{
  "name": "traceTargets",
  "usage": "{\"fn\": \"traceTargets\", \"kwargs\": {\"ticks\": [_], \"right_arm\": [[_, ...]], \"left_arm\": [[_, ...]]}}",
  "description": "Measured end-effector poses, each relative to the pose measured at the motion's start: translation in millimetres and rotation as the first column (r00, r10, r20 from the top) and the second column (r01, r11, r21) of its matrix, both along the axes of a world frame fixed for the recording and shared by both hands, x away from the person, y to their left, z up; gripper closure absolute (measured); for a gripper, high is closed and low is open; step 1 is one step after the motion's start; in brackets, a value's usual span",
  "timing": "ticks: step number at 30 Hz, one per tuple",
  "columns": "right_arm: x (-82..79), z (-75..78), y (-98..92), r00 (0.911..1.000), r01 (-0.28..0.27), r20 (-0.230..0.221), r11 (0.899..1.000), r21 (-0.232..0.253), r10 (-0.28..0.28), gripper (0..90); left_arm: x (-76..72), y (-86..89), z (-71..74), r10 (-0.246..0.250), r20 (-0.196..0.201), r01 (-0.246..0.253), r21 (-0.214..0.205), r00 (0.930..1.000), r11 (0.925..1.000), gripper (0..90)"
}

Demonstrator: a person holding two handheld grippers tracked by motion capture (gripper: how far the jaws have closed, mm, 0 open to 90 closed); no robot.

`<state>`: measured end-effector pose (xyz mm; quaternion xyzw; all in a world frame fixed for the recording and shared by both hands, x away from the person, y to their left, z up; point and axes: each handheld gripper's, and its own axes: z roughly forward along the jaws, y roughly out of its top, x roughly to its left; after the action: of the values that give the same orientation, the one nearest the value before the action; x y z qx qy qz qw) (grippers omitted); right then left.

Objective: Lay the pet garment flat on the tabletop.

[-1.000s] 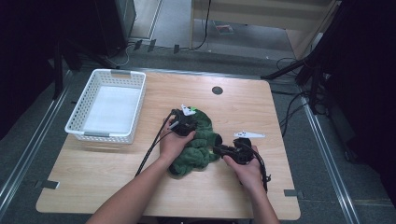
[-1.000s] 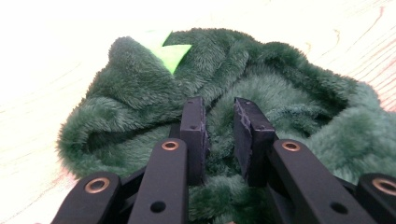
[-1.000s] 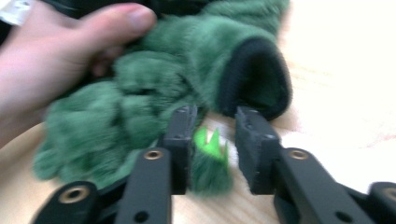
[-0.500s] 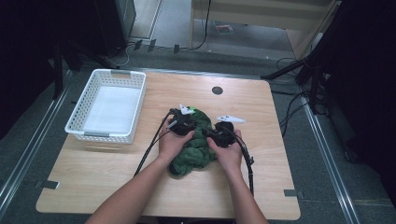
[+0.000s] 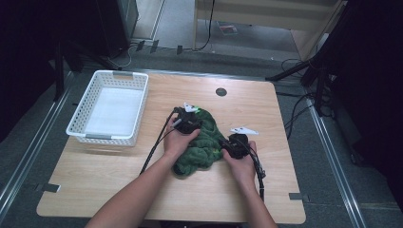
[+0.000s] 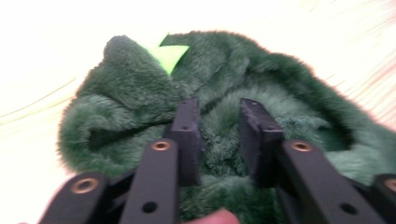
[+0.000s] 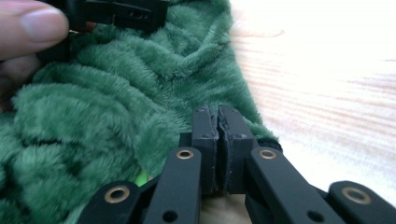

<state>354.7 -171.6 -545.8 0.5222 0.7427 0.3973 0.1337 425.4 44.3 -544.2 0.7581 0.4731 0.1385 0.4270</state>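
A green plush cloth (image 5: pixel 202 147) is seen bunched in a heap near the middle of the wooden table (image 5: pixel 266 109), between the two hands. Its pile is deep, dark green and soft, thrown into thick folds and ridges. At its near right edge the right gripper (image 7: pixel 218 122) is clenched; its jaws are pressed together on the hem of the cloth, having just closed. In the high view this gripper (image 5: pixel 227 145) is seen at the cloth's right side. The left gripper (image 6: pixel 219 122) is laid on the upper part of the heap with its jaws parted and plush lying between them; they have just been opening, and no pinch on the fabric is seen. A small bright-green tag (image 6: pixel 172 53) is shown among the folds beyond those jaws; no writing can be read on it. Farther off, at the table's left, a white basket (image 5: pixel 78 121) is placed, well apart from the cloth.
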Motion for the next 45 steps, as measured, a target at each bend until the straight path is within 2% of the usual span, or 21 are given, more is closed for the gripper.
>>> {"fn": "traceTargets", "kwargs": {"ticks": [3,6,9,12,13,15,17,20,22,24,27,29,30,31,33,35,37,38,40,42,45], "right_arm": [[0.3,2.6,-0.6,1.0,0.003,0.005,1.0,0.005,-0.003,77.3],[-4.4,13.1,-1.8,0.9967,0.002,0.081,0.999,0.044,-0.006,72.8],[-3.0,22.3,-1.2,0.9916,0.011,0.128,0.998,0.07,-0.02,73.0],[2.0,23.9,6.0,0.9902,-0.037,0.138,0.995,0.092,0.024,72.6],[4.8,22.3,10.6,0.9906,-0.055,0.129,0.996,0.073,0.045,72.0],[10.3,16.6,19.4,0.9903,-0.084,0.113,0.996,0.027,0.081,71.1],[15.2,10.8,23.9,0.9928,-0.087,0.086,0.996,0.028,0.084,70.5],[18.3,5.7,26.3,0.9964,-0.076,0.04,0.996,0.045,0.075,69.4],[16.2,9.3,26.3,0.9954,-0.082,0.053,0.996,0.042,0.079,67.7],[13.7,19.1,25.3,0.9925,-0.08,0.097,0.995,0.053,0.075,66.9],[23.2,37.1,23.0,0.9891,-0.046,0.142,0.997,0.062,0.037,62.3],[38.8,46.0,26.1,0.9871,-0.026,0.159,0.999,0.044,0.019,57.3],[48.4,47.8,29.7,0.989,-0.029,0.146,0.999,0.031,0.024,55.2],[61.6,46.8,35.3,0.9926,-0.057,0.108,0.998,0.011,0.055,53.6],[76.1,41.5,44.6,0.9927,-0.089,0.079,0.995,-0.037,0.091,50.9],[87.0,33.3,53.4,0.9919,-0.111,0.052,0.989,-0.097,0.116,49.1],[94.7,23.3,58.5,0.9923,-0.122,0.005,0.986,-0.114,0.123,46.5],[96.7,19.6,60.2,0.9921,-0.125,-0.022,0.985,-0.121,0.124,46.7],[97.1,13.7,62.4,0.99,-0.139,-0.04,0.982,-0.126,0.135,56.1],[95.4,10.1,62.7,0.9908,-0.135,-0.022,0.981,-0.137,0.133,70.1],[95.3,9.9,58.9,0.997,-0.076,0.003,0.98,-0.184,0.078,87.3]], "left_arm": [[-7.3,14.2,14.3,-0.014,0.078,0.022,-0.101,0.9969,0.9947,58.0],[-16.5,32.2,25.5,0.015,0.09,-0.002,-0.142,0.9958,0.9899,56.6],[-26.6,49.5,26.5,0.081,0.047,-0.074,-0.126,0.9956,0.9893,56.5],[-35.1,53.6,20.1,0.085,0.029,-0.082,-0.073,0.996,0.9939,58.0],[-38.5,52.0,16.1,0.074,0.023,-0.074,-0.031,0.997,0.9968,58.4],[-42.6,48.6,10.4,0.066,-0.002,-0.066,0.014,0.9978,0.9977,59.4],[-45.2,45.7,5.1,0.059,-0.026,-0.058,0.053,0.9979,0.9969,60.1],[-51.5,44.4,4.3,0.043,-0.022,-0.041,0.076,0.9988,0.9963,72.1],[-55.3,45.5,6.6,0.034,-0.005,-0.034,0.085,0.9994,0.9958,78.5],[-58.4,49.2,8.3,0.035,-0.001,-0.035,0.078,0.9994,0.9963,82.9],[-60.8,56.5,7.1,0.051,-0.013,-0.05,0.069,0.9986,0.9963,82.1],[-61.2,59.1,4.7,0.069,-0.025,-0.068,0.055,0.9973,0.9962,74.8],[-61.0,60.7,3.6,0.074,-0.044,-0.071,0.058,0.9963,0.9958,67.8],[-61.2,62.0,3.1,0.076,-0.049,-0.073,0.056,0.9959,0.9958,61.4],[-61.8,64.1,3.4,0.077,-0.06,-0.074,0.049,0.9952,0.996,56.8],[-62.8,65.4,3.7,0.074,-0.063,-0.071,0.048,0.9953,0.9963,55.8],[-64.1,65.2,2.5,0.056,-0.061,-0.052,0.058,0.9966,0.997,63.9],[-65.0,64.5,1.2,0.031,-0.059,-0.028,0.055,0.9978,0.9981,74.5],[-66.6,62.7,0.4,0.019,-0.045,-0.015,0.074,0.9988,0.9972,80.8],[-66.7,63.2,1.1,0.014,-0.043,-0.011,0.072,0.999,0.9974,84.2],[-66.5,64.6,1.1,0.022,-0.04,-0.019,0.068,0.9989,0.9975,86.0]]}}
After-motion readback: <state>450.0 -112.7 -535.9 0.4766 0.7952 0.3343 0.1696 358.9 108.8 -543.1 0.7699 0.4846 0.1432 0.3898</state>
